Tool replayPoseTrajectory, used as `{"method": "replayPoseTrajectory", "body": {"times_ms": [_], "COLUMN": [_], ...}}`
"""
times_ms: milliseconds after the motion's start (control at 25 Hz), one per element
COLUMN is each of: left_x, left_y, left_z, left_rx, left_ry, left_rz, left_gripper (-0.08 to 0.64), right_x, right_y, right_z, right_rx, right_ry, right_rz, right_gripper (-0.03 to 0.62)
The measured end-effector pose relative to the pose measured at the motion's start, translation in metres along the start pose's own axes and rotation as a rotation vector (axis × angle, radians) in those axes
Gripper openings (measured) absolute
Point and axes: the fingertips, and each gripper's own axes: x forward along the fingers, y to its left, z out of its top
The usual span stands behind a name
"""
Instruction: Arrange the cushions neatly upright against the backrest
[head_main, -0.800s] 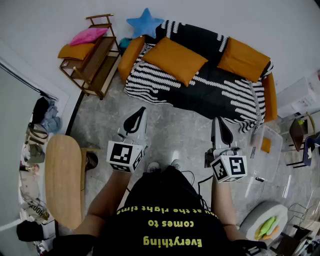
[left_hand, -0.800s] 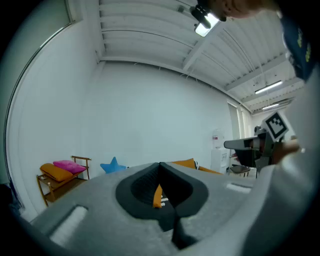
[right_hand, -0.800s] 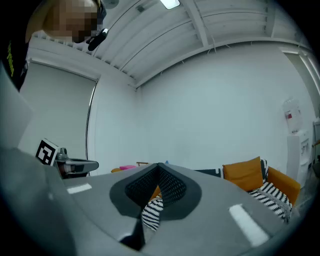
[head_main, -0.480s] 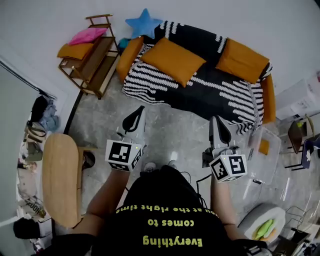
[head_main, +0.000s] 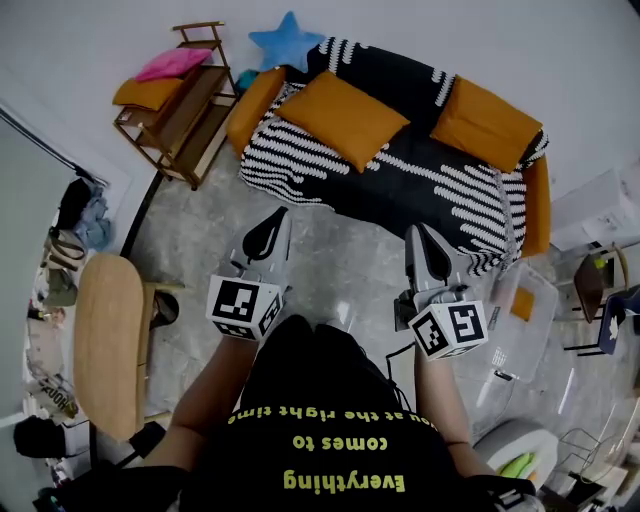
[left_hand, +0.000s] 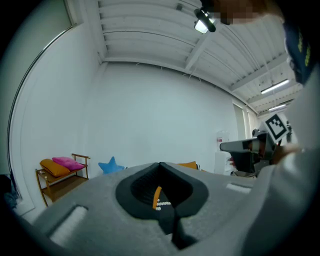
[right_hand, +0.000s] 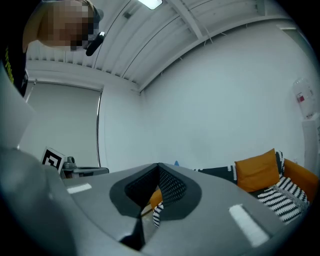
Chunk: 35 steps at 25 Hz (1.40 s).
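Observation:
The black-and-white striped sofa (head_main: 420, 175) stands ahead across the floor. One orange cushion (head_main: 345, 118) lies tilted on its left seat. A second orange cushion (head_main: 487, 123) leans against the backrest at the right, and it also shows in the right gripper view (right_hand: 257, 170). My left gripper (head_main: 278, 222) and right gripper (head_main: 415, 232) are held level in front of the body, well short of the sofa. Both are shut with nothing between the jaws, as the left gripper view (left_hand: 160, 166) and the right gripper view (right_hand: 159, 167) show.
A blue star cushion (head_main: 287, 42) sits at the sofa's left end. A wooden rack (head_main: 185, 120) there carries a pink cushion (head_main: 172, 63) and an orange one (head_main: 140, 92). A wooden table (head_main: 105, 345) is at my left, a clear plastic box (head_main: 520, 315) at my right.
The person has stepped a little closer to the sofa, and both grippers have come forward with the body. The jaws stay shut; the cushions have not moved.

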Motion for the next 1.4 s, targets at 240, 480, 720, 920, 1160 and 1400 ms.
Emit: {"method": "replayPoseTrajectory", "body": {"times_ms": [240, 480, 720, 920, 1160, 1400], "left_x": [0.016, 0.067, 0.142, 0.204, 0.265, 0.332], "left_y": [0.013, 0.042, 0.096, 0.147, 0.191, 0.209], "left_z": [0.0, -0.007, 0.002, 0.017, 0.023, 0.013], "left_rx": [0.011, -0.003, -0.001, 0.021, 0.017, -0.006], "left_ry": [0.011, 0.022, 0.018, 0.012, 0.014, 0.047], "left_rz": [0.041, 0.041, 0.005, -0.048, -0.081, -0.07], "left_gripper": [0.0, 0.0, 0.0, 0.0, 0.0, 0.0], "right_x": [0.024, 0.07, 0.151, 0.228, 0.286, 0.332], "right_y": [-0.017, -0.046, -0.069, -0.081, -0.111, -0.163], "right_z": [-0.001, -0.008, 0.001, 0.014, 0.021, 0.013], "right_rx": [0.019, 0.03, 0.031, 0.02, 0.008, 0.039], "right_ry": [0.016, 0.039, 0.025, 0.008, -0.001, 0.047], "right_rz": [0.022, 0.005, -0.027, -0.049, -0.11, -0.126], "right_gripper": [0.011, 0.011, 0.011, 0.011, 0.011, 0.011]}}
